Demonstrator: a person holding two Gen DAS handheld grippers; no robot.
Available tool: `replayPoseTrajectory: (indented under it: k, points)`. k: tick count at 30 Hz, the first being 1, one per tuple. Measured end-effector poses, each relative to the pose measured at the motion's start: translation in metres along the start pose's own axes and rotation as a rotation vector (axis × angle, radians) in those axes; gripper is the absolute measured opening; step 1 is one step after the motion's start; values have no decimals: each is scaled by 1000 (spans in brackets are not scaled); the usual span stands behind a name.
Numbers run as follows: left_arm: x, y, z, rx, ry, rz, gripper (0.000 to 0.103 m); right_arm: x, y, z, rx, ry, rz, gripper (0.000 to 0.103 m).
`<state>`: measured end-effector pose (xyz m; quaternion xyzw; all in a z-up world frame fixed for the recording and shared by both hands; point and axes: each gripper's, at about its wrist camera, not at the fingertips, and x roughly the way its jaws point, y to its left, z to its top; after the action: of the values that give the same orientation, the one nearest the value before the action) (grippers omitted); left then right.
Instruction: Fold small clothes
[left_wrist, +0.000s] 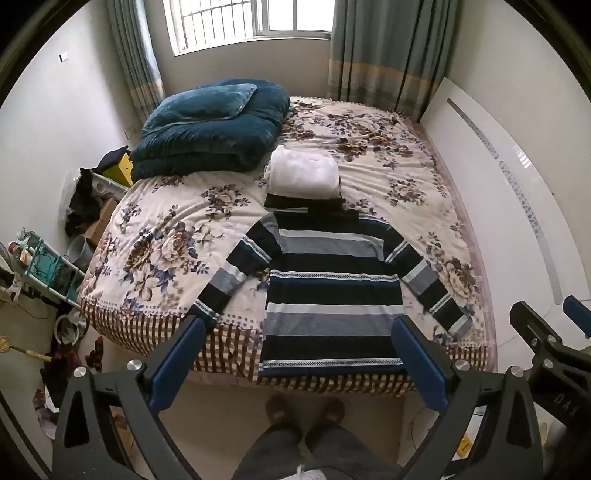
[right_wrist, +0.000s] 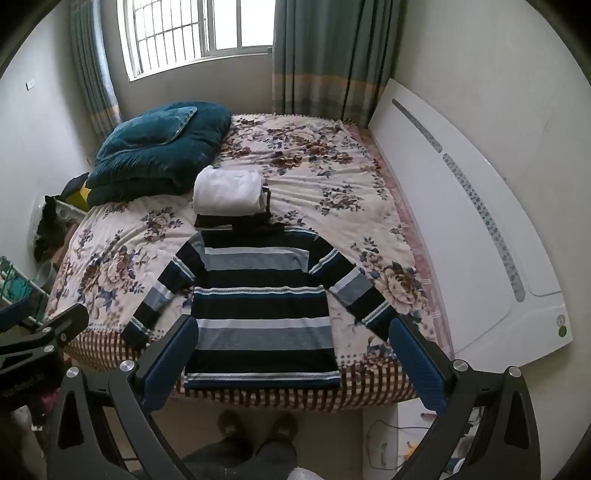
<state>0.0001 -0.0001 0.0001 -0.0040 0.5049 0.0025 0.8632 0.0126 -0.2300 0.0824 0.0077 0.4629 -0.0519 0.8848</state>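
Sweater (left_wrist: 332, 295) lies flat at the bed (left_wrist: 166, 240) edge, sleeves out, ready to fold. Left gripper (left_wrist: 299, 354) and right gripper (right_wrist: 293, 350) hover above it, both spread, holding nothing. Folded stack (left_wrist: 303, 177) just behind the collar.

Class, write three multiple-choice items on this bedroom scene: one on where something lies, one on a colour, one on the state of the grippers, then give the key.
1. Where is the folded white garment?
A. beyond the collar of the striped sweater
B. on the floor
C. on the windowsill

2. What colour is the folded quilt at the bed's far corner?
A. red
B. teal blue
C. yellow

3. How are the left gripper and right gripper?
A. both shut on a sleeve
B. one shut, one open
C. both open, holding nothing

Key: 1 A, it lies just past the collar on the bed; 2 B, its plush is teal; 3 C, fingers spread wide, off the sweater.
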Motion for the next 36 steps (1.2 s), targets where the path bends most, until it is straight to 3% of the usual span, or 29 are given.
replayPoseTrajectory:
  k: [36]
  points:
    - [-9,-6,7,-8,-29,-4,103,-15,2,13,-24,-8,-8,103]
